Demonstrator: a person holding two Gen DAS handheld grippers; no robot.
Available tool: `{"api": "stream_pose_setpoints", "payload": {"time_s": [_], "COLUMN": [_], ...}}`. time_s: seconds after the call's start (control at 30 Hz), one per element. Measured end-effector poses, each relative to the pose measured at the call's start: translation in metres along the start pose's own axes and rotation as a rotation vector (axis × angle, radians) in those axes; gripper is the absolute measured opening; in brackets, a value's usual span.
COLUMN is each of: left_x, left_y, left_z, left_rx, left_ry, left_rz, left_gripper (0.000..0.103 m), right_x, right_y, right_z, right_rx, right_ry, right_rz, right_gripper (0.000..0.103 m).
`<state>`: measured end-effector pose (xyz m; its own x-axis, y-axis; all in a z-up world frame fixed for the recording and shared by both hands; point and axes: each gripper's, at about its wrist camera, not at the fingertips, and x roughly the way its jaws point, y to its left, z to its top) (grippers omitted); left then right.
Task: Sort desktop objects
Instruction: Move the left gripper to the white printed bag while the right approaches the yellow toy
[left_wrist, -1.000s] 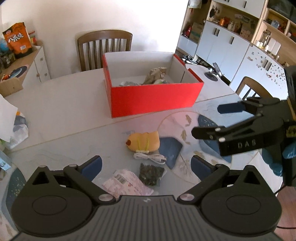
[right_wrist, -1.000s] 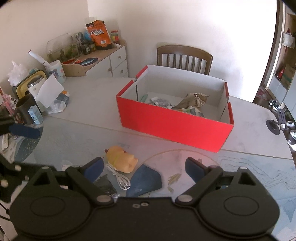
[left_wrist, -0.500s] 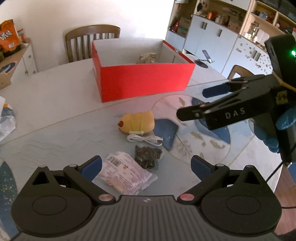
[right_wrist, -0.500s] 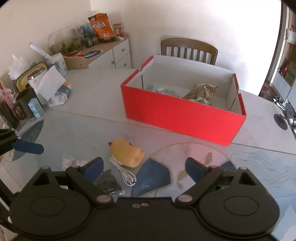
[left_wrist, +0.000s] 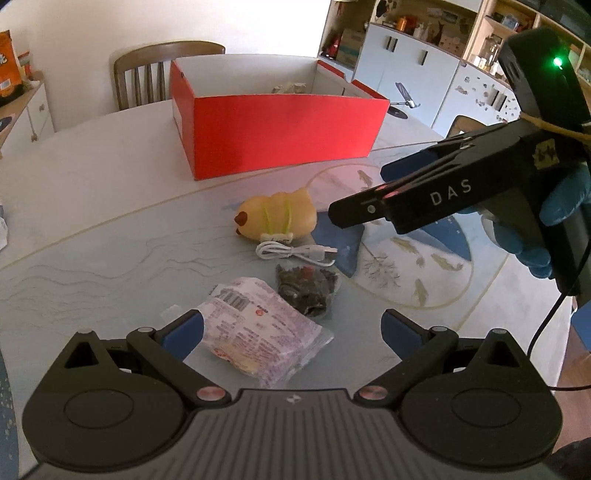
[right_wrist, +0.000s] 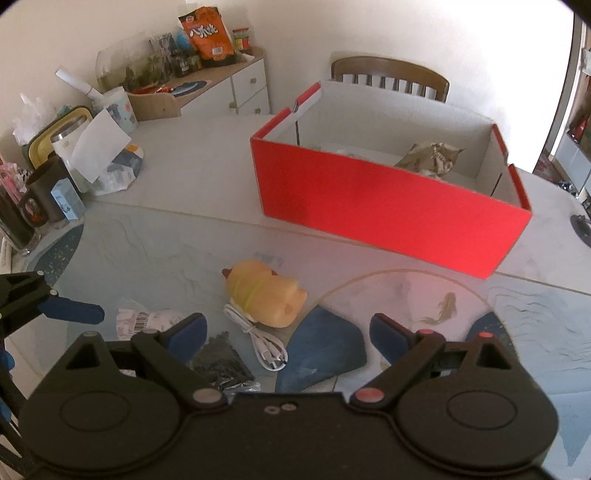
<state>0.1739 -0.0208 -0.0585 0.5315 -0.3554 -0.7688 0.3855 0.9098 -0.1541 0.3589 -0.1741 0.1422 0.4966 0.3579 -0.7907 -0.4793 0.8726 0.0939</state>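
A yellow squishy toy (left_wrist: 277, 212) (right_wrist: 264, 291) lies on the glass table with a coiled white USB cable (left_wrist: 295, 253) (right_wrist: 264, 343) in front of it. A dark snack packet (left_wrist: 308, 288) (right_wrist: 219, 363) and a pale pink wrapped packet (left_wrist: 262, 334) (right_wrist: 147, 319) lie nearer. My left gripper (left_wrist: 291, 334) is open and empty, low over the pink packet. My right gripper (right_wrist: 288, 332) is open and empty, just above the cable and toy; it also shows in the left wrist view (left_wrist: 373, 192). The open red box (left_wrist: 277, 129) (right_wrist: 384, 210) holds crumpled wrappers.
A wooden chair (left_wrist: 162, 70) stands behind the box. Cups, a flask and tissue clutter the table's left edge (right_wrist: 66, 166). A white sideboard (right_wrist: 218, 77) carries snack bags and jars. White cabinets (left_wrist: 436, 81) stand at the right.
Both grippers have come lower and closer to the loose items. The right gripper has moved left over the toy. Both stay open and empty.
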Motion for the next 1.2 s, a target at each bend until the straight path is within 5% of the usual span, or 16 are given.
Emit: {"api": "stream_pose_setpoints", "payload": {"time_s": [1.2], "left_x": [0.043], "left_y": [0.025], "left_z": [-0.01], "left_rx": [0.065], "left_ry": [0.02], "left_rz": [0.026], "left_gripper": [0.102], "right_x": [0.083], "right_y": [0.013], "right_z": [0.015], "right_rx": [0.05], "right_ry": [0.085], "right_rz": [-0.01], "right_gripper": [0.094]}}
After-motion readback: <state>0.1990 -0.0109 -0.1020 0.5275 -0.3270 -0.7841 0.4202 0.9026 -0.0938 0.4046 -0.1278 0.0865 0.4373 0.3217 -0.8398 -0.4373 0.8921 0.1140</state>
